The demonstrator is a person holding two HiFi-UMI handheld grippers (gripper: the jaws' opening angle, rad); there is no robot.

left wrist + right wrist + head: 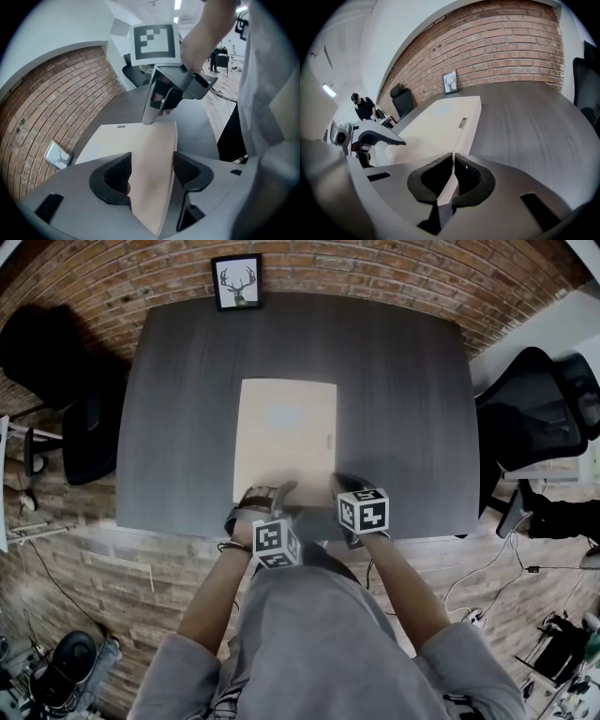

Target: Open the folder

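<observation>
Lifting only the top cover and swinging it leftward looks to me the sound way to go on: the right claw [453, 176] is shut on the near right corner of the folder [284, 442], while the left claw [152, 171] is spread wide, the folder's near edge loose between its jaws and nothing gripped, free to steady the lower leaf. The folder lies flat by the front edge of the table [403, 409], with bare top on both sides and beyond, and the framed picture [237, 281] stands well apart at the far edge, so the cover should have room to fall open.
</observation>
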